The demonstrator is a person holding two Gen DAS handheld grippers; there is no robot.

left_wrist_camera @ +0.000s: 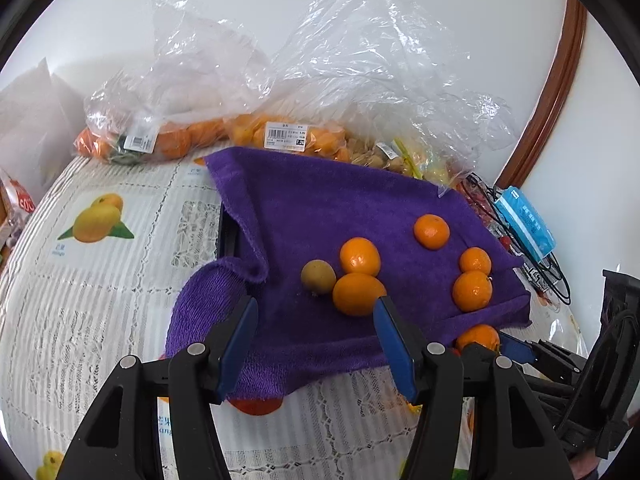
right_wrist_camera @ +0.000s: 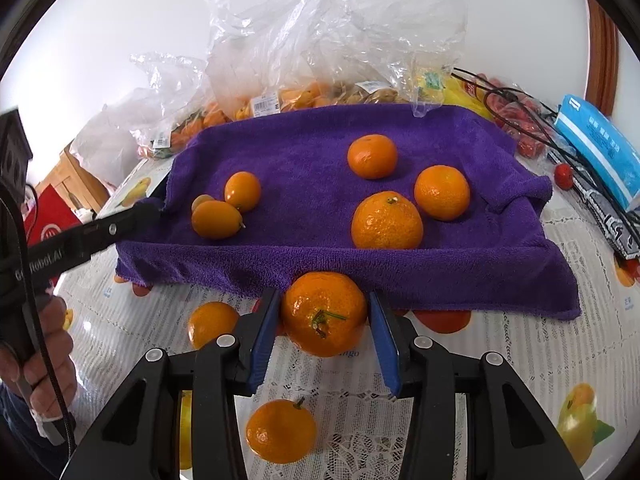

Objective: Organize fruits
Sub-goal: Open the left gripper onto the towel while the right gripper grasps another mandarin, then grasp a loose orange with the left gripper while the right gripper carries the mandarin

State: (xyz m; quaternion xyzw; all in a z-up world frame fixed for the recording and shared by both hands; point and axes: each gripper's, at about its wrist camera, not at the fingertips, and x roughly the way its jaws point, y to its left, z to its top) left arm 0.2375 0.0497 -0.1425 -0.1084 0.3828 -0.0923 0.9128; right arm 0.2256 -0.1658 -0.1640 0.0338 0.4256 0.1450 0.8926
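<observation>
Purple towelling (left_wrist_camera: 328,216) fills the left wrist view, carrying six loose fruits, and the left gripper (left_wrist_camera: 316,320) hangs released above its near edge with nothing between the blue pads, one small orange fruit (left_wrist_camera: 356,294) just behind its right pad. In the right wrist view the right gripper (right_wrist_camera: 324,320) is clenched on a stemmed mandarin (right_wrist_camera: 324,314) at the towel's front hem, over the printed tablecloth (right_wrist_camera: 500,320). In my judgement it should be lifted clear of the hem and set beside the three mandarins (right_wrist_camera: 387,221), released only once seated, lest it roll.

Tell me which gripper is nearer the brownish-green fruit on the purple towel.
Left. The left gripper hovers open just in front of the brownish-green fruit. The right gripper is shut on a mandarin off the towel's front edge.
</observation>
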